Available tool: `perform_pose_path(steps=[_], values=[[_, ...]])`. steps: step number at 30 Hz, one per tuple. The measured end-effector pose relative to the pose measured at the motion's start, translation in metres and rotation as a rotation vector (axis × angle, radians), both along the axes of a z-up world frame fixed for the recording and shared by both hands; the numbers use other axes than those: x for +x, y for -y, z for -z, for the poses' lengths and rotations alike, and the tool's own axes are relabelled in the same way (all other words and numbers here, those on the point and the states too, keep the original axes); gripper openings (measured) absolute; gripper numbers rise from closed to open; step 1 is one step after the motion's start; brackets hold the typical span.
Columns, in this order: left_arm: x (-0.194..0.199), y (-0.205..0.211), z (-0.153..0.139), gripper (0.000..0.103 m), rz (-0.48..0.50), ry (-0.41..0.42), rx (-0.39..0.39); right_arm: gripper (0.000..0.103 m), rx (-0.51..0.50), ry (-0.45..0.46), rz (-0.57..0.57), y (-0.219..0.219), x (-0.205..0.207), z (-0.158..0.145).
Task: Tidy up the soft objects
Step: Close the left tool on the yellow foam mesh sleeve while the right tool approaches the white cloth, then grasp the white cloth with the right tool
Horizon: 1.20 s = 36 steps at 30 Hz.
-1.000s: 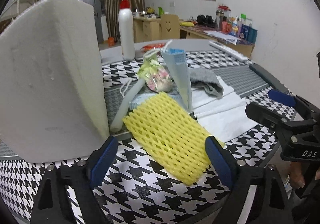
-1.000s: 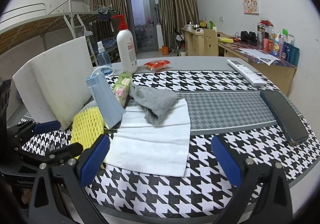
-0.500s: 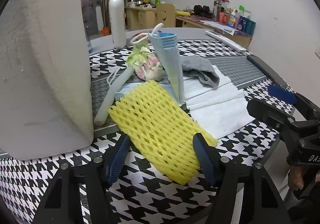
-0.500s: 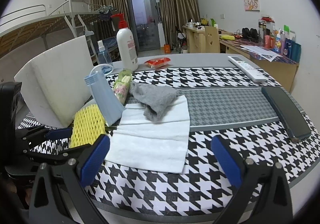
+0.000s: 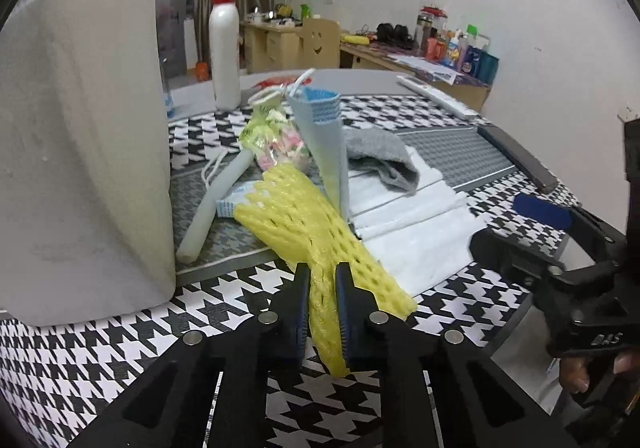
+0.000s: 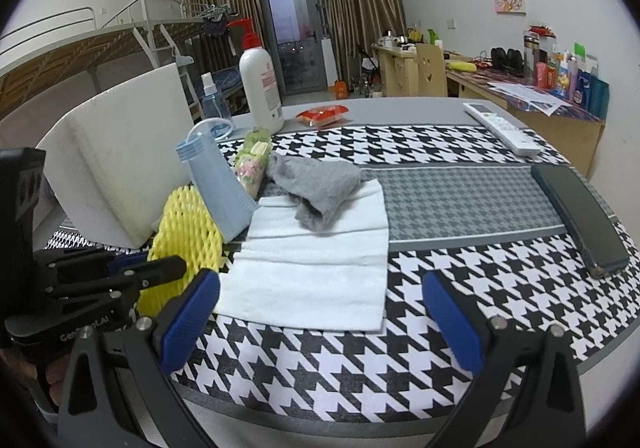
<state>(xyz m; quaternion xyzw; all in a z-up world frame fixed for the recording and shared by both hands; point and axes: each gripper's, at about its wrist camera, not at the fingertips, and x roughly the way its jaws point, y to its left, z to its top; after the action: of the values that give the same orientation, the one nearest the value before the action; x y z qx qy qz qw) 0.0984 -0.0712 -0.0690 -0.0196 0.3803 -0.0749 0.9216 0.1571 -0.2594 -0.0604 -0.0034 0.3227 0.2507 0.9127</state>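
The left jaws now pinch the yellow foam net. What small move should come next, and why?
Probably lift the left gripper a little. Its jaws are shut on the near end of the yellow foam mesh sleeve, whose far end lies against the folded blue face mask; a gentle lift should free it.

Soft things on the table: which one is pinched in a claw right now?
The yellow foam net. The left claw is shut on its near end, bunching it. The grey cloth, white towel and blue mask lie untouched; the right claw is open.
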Motion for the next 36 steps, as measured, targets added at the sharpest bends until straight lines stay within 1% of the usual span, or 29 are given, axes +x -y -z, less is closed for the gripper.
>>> perform_pose_path(steps=[4,10,15,20,21,23,24,30,31,34,36], values=[[-0.007,-0.001,-0.006,0.012,0.01,0.032,0.007,0.102,-0.02,-0.002,0.0,-0.003,0.0,0.001],[-0.014,-0.008,-0.01,0.012,0.003,0.053,0.0,0.102,-0.058,-0.027,0.011,-0.007,0.003,0.006],[-0.018,-0.009,-0.008,0.012,-0.002,0.056,0.0,0.097,-0.085,-0.056,0.002,-0.013,0.006,0.01],[-0.021,-0.013,-0.009,0.012,-0.01,0.061,-0.007,0.077,-0.126,-0.093,-0.002,-0.021,0.012,0.018],[-0.021,-0.013,-0.009,0.012,-0.011,0.062,-0.008,0.076,-0.141,-0.091,0.003,-0.023,0.012,0.018],[-0.022,-0.014,-0.009,0.012,-0.012,0.062,-0.008,0.068,-0.157,-0.087,0.0,-0.024,0.012,0.018],[-0.023,-0.015,-0.009,0.012,-0.014,0.062,-0.01,0.066,-0.164,-0.083,0.002,-0.025,0.012,0.018],[-0.026,-0.017,-0.009,0.012,-0.022,0.062,-0.016,0.029,-0.206,-0.06,-0.013,-0.031,0.009,0.016],[-0.025,-0.018,-0.01,0.012,-0.024,0.063,-0.017,0.019,-0.211,-0.055,-0.016,-0.032,0.008,0.016],[-0.027,-0.02,-0.011,0.012,-0.031,0.072,-0.019,0.011,-0.208,-0.05,-0.026,-0.033,0.009,0.014],[-0.027,-0.021,-0.011,0.012,-0.034,0.072,-0.019,0.009,-0.191,-0.034,-0.029,-0.032,0.007,0.01]])
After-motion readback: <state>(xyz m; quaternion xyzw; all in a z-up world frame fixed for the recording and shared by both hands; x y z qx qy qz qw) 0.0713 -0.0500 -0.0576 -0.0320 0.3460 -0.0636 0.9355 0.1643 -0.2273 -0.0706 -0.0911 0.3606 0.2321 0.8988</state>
